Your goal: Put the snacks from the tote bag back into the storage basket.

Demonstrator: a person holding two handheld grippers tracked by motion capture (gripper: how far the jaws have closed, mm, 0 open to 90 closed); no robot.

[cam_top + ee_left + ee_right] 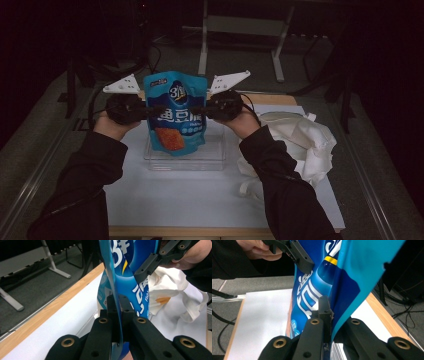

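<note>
White tabletop [200, 195] carries a clear plastic bin [185, 161], with the blue snack pouch [176, 117] upright above it. Left gripper [150, 108] and right gripper [200, 108] each clench a side edge; lowering both evenly should keep it level.

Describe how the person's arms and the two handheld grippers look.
Both forearms wear dark long sleeves. The left gripper and right gripper are black, each topped by a pale three-cornered plate and trailing a black cable. Their black jaws carry brass-coloured rivet rings.
</note>
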